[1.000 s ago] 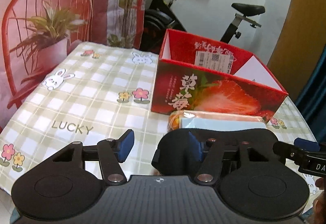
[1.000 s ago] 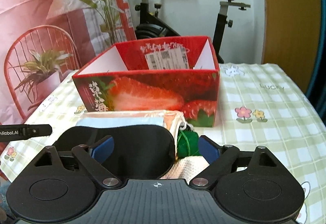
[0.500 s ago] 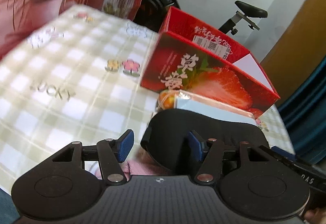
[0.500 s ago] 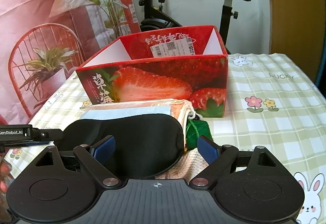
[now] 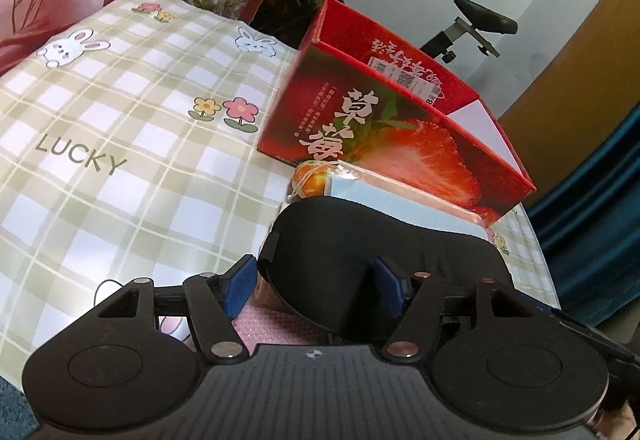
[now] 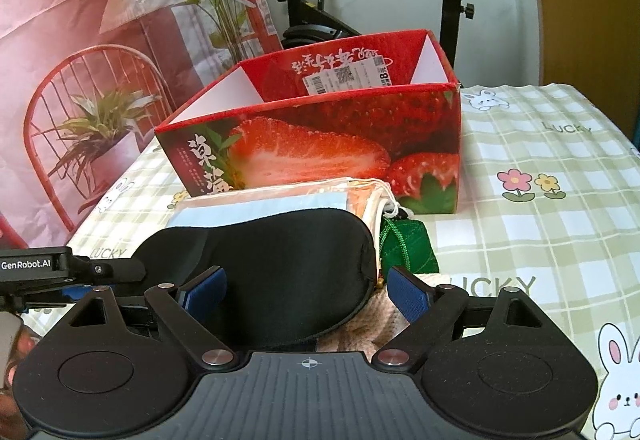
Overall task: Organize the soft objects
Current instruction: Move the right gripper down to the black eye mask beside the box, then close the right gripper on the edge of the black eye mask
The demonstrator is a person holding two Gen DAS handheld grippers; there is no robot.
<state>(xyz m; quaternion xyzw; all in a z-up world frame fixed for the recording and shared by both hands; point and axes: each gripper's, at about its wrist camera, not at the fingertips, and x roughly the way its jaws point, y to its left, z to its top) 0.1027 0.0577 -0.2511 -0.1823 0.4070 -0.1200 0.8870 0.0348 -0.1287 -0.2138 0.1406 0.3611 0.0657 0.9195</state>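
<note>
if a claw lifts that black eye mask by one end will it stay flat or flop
The black eye mask looks like padded fabric, domed over the pile, so it would probably sag. It seems light. Its strap may trail and snag the blue face masks underneath.

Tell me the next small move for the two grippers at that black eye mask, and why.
Probably close both sets of jaws on the black eye mask. The left gripper and right gripper both stand open with an end of the mask between their pads, and nothing is gripped yet. The mask lies on top of the soft pile, just in front of the open strawberry box, so it looks like the first piece to lift.
</note>
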